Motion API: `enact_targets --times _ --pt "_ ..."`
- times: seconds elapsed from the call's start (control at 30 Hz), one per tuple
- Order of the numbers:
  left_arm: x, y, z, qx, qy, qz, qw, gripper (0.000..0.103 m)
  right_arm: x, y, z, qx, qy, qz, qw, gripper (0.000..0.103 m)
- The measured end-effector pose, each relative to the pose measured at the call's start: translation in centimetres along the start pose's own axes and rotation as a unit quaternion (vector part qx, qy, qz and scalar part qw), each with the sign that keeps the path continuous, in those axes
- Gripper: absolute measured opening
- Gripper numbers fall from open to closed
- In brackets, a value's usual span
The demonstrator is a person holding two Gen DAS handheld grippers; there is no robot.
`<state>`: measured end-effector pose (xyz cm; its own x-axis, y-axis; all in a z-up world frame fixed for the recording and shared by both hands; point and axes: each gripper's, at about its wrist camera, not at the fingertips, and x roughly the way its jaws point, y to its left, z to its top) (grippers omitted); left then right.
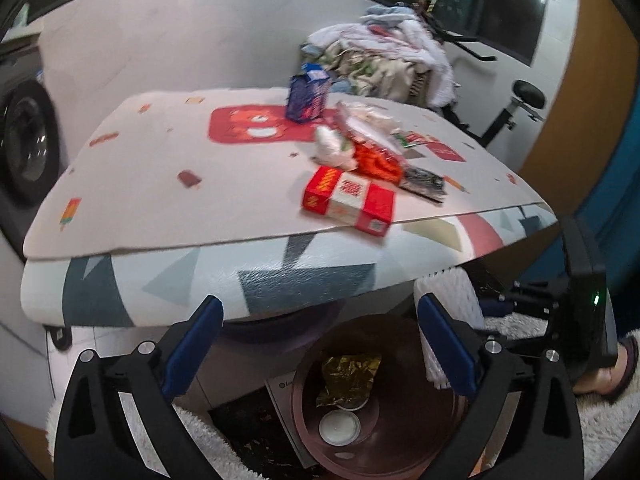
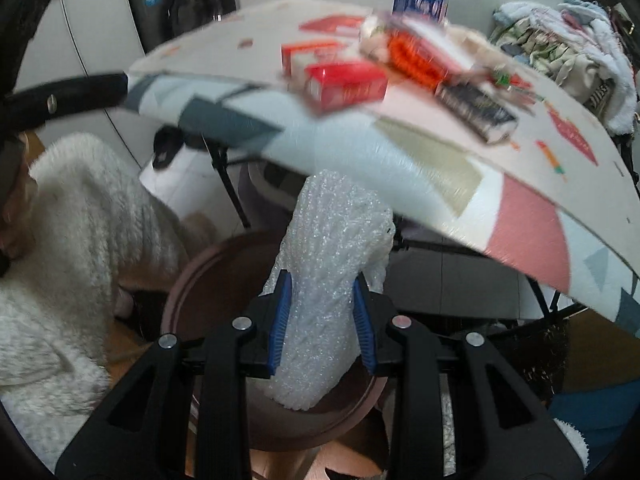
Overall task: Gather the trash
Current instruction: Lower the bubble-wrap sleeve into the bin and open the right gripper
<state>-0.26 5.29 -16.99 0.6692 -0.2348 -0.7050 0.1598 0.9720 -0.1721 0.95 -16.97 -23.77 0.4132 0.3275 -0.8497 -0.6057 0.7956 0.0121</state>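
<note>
My right gripper is shut on a white foam wrap and holds it over a brown bin. The wrap also shows in the left wrist view, by the right finger. My left gripper is open and empty above the bin, which holds a gold wrapper and a white lid. On the table lie a red box, an orange packet, a black packet, a white crumpled bag and a blue carton.
A washing machine stands at the left. A pile of laundry sits behind the table, with an exercise bike beside it. A person in a white fleece is at the left of the right wrist view. Table legs stand near the bin.
</note>
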Motion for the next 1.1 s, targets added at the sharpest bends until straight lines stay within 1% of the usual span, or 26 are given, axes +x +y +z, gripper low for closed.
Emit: enact_targets --times 0.1,0.27,0.33,0.4,0.47,0.5,0.53,0.57,0.6,0.63,0.73,0.93,1.1 --pt "0.4 0.6 0.1 -0.016 0.000 0.005 0.9999 0.095 1.0 -0.1 -0.1 0.003 0.016 -0.003 1.000 0.033" --pt "0.4 0.9 0.0 -0.025 -0.001 0.006 0.9997 0.095 1.6 -0.2 -0.3 0.010 0.030 -0.005 0.999 0.036" --pt "0.4 0.9 -0.1 -0.026 -0.001 0.008 0.9996 0.095 1.7 -0.3 -0.3 0.011 0.032 -0.007 0.999 0.039" --pt "0.4 1.0 -0.1 -0.026 0.002 0.009 0.9996 0.095 1.9 -0.3 -0.3 0.012 0.036 -0.008 0.999 0.039" --pt "0.5 1.1 -0.1 -0.027 0.004 0.011 0.9996 0.096 2.0 -0.3 -0.3 0.012 0.038 -0.009 0.999 0.043" --pt "0.5 1.1 -0.1 -0.027 0.004 0.012 0.9996 0.096 2.0 -0.3 -0.3 0.011 0.038 -0.009 0.999 0.049" --pt "0.4 1.1 -0.1 -0.027 0.004 0.012 0.9996 0.096 2.1 -0.3 -0.3 0.011 0.039 -0.010 0.999 0.059" --pt "0.5 1.1 -0.1 -0.027 0.004 0.012 0.9996 0.095 2.1 -0.3 -0.3 0.010 0.041 -0.010 0.999 0.065" --pt "0.4 1.1 -0.1 -0.027 0.003 0.012 0.9995 0.095 2.1 -0.3 -0.3 0.011 0.041 -0.013 0.999 0.076" --pt "0.4 1.1 -0.1 -0.028 0.003 0.013 0.9995 0.095 2.1 -0.3 -0.3 0.011 0.039 -0.017 0.999 0.084" --pt "0.3 1.1 -0.1 -0.027 0.003 0.015 0.9995 0.095 1.7 -0.7 -0.2 0.019 0.030 -0.019 0.999 0.094" --pt "0.5 1.2 0.0 -0.027 0.006 0.020 0.9994 0.095 0.0 -1.9 0.1 0.044 -0.005 -0.037 0.998 0.097" --pt "0.4 1.0 0.4 -0.022 0.009 0.029 0.9993 0.097 -2.2 -3.5 0.7 0.076 -0.042 -0.036 0.996 0.097"
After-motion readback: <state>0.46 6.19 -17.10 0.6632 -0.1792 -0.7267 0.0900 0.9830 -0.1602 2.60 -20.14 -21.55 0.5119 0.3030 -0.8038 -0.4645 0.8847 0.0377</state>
